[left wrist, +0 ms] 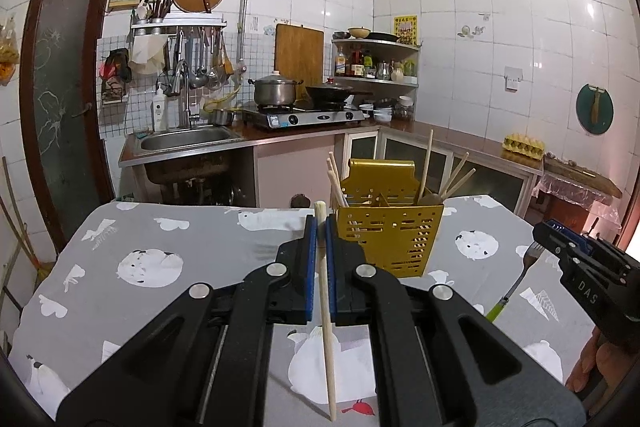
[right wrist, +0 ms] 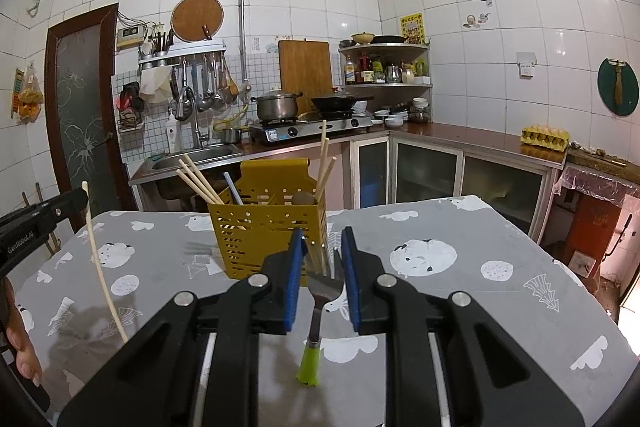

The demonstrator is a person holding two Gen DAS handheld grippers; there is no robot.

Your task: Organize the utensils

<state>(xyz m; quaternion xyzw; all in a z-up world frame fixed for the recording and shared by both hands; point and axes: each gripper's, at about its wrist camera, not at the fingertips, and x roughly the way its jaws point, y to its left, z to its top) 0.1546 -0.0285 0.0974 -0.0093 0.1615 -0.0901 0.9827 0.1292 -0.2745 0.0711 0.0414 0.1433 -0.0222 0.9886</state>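
A yellow perforated utensil caddy (left wrist: 390,233) stands on the grey patterned table (left wrist: 160,251), with several chopsticks and a wooden spoon upright in it; it also shows in the right wrist view (right wrist: 264,227). My left gripper (left wrist: 321,227) is shut on a pale wooden chopstick (left wrist: 326,327), held above the table just left of the caddy; it shows in the right wrist view too (right wrist: 102,279). My right gripper (right wrist: 322,251) is shut on a fork with a green handle (right wrist: 318,311), tines toward the caddy. The fork shows in the left wrist view (left wrist: 520,279).
Behind the table runs a kitchen counter with a sink (left wrist: 186,139), a two-burner stove (left wrist: 306,115) with a pot and a wok, and glass-door cabinets (right wrist: 428,171). An egg carton (right wrist: 545,135) sits on the right counter. A dark door (left wrist: 60,99) is at the left.
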